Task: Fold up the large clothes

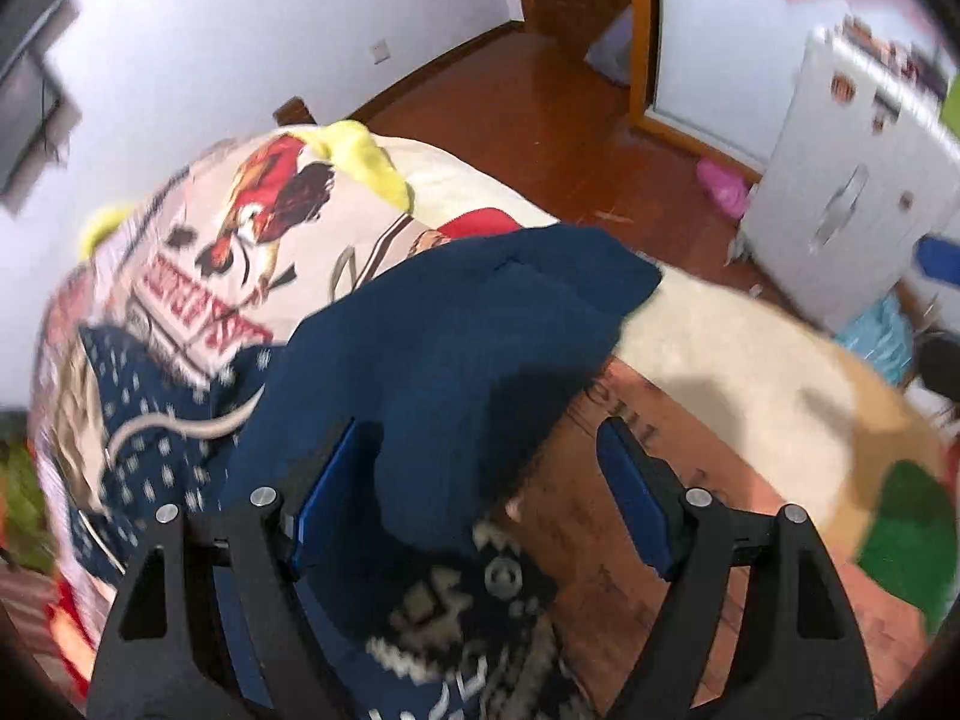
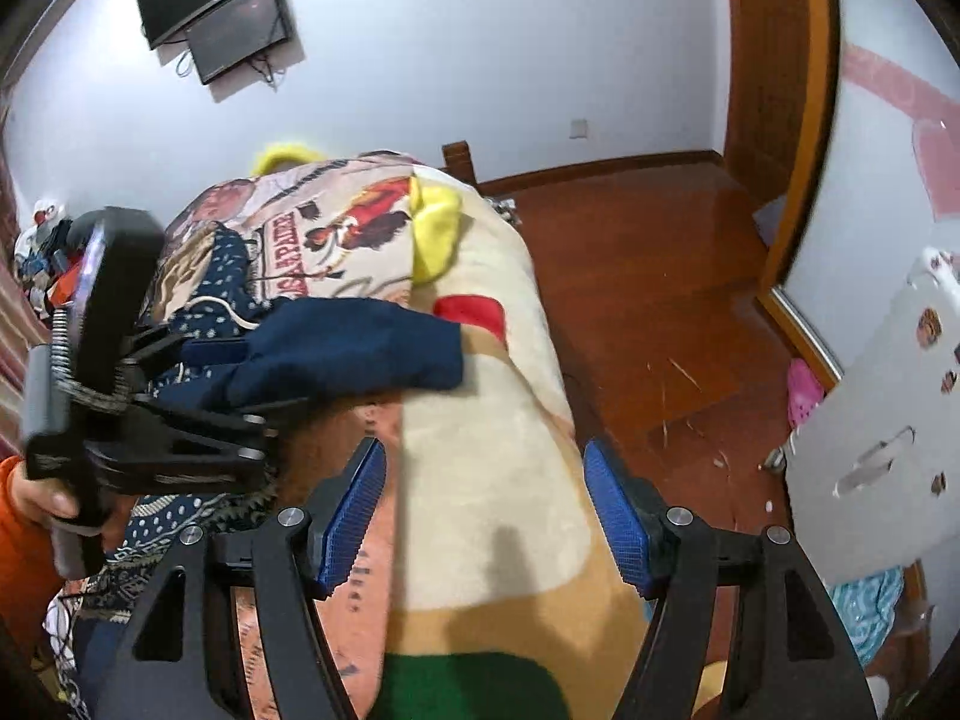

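Observation:
A dark navy garment (image 1: pixel 444 330) with white patterned parts lies bunched on the printed blanket (image 1: pixel 750 372) of a bed. My left gripper (image 1: pixel 480 498) is open, its blue pads wide apart, with a fold of the navy cloth lying between them, nothing clamped. In the right wrist view the left gripper (image 2: pixel 228 372) shows from the side at the garment (image 2: pixel 360 348). My right gripper (image 2: pixel 486 510) is open and empty above the cream blanket (image 2: pixel 492 450), to the right of the garment.
A rooster-print cover (image 1: pixel 264 210) and a yellow cloth (image 1: pixel 366 162) lie at the bed's far end. A wooden floor (image 2: pixel 648 300) lies right of the bed, with a white cabinet (image 2: pixel 870 420), a pink item (image 2: pixel 804 396) and a door (image 2: pixel 774 60). A screen (image 2: pixel 228 6) hangs on the wall.

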The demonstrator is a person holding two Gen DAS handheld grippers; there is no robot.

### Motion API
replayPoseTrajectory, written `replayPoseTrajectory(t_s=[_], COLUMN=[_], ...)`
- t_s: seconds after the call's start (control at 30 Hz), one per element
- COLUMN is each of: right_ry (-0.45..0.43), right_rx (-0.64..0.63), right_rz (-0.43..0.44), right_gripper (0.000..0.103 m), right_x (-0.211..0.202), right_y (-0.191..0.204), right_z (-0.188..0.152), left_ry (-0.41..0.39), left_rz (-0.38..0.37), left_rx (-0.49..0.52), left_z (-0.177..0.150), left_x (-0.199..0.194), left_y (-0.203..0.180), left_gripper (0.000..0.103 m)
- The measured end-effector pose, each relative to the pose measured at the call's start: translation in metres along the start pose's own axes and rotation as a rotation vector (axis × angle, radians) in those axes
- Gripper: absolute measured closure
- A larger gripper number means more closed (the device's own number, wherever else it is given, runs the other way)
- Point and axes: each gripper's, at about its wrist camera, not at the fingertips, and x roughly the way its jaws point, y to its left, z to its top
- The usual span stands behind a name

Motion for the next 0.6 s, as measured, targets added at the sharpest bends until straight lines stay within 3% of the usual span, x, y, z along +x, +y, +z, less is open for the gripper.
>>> replayPoseTrajectory(t_s=[0.03,0.13,0.2,0.27,0.43,0.6], right_ry=[0.006,0.022,0.029,0.034,0.032,0.035], right_rx=[0.011,0.034,0.039,0.04,0.047,0.002], right_rz=[0.003,0.01,0.007,0.005,0.041,0.059], right_gripper=[0.036,0.036,0.036,0.036,0.036,0.036], right_x=[0.003,0.01,0.014,0.016,0.016,0.018], right_y=[-0.001,-0.006,-0.007,-0.006,-0.001,0.02], right_z=[-0.002,-0.007,-0.009,-0.01,-0.007,-0.002], left_ry=[-0.009,-0.057,-0.063,-0.065,-0.139,-0.231], left_rz=[0.034,0.107,0.12,0.142,0.027,0.002], left_rx=[0.029,0.084,0.086,0.075,-0.096,-0.215], left_z=[0.001,0.001,0.001,0.003,0.006,-0.004], left_x=[0.003,0.006,0.007,0.008,-0.028,-0.081], left_y=[-0.005,-0.014,-0.014,-0.01,0.031,0.082], left_gripper=[0.026,0.048,0.079,0.095,0.096,0.097])
